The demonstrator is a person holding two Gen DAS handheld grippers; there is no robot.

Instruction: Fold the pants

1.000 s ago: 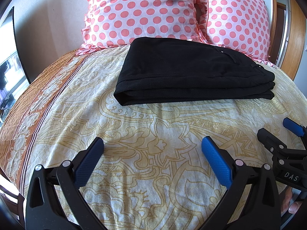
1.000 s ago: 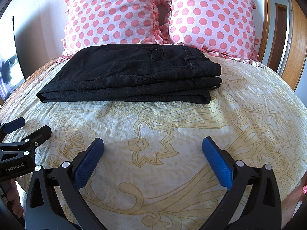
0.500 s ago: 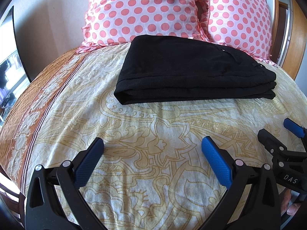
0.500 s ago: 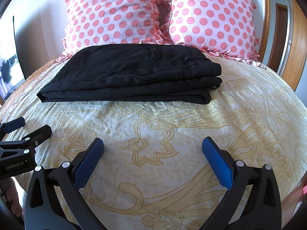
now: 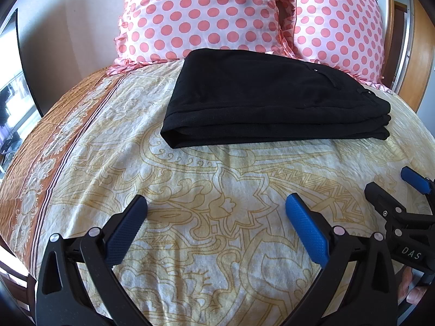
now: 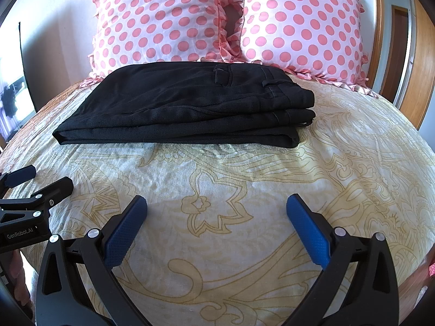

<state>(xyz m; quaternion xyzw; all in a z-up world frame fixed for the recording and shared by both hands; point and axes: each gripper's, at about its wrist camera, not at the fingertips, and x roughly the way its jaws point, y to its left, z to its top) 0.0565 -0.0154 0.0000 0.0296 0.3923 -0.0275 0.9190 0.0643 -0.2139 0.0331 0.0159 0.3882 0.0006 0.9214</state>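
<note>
Two grippers spread wide and empty, left gripper (image 5: 216,224) and right gripper (image 6: 217,224) near the folded black pants (image 6: 185,111), pants just before the polka-dot pillows (image 6: 228,21), all on the patterned bedspread (image 6: 272,190).

We see folded pants (image 5: 272,103) lying on bedspread (image 5: 217,179), ahead of both grippers. Two pillows (image 6: 163,21) propped side by side behind pants. Our left gripper (image 5: 216,217) left of right gripper (image 6: 217,217), both above bedspread, apart from pants.
</note>
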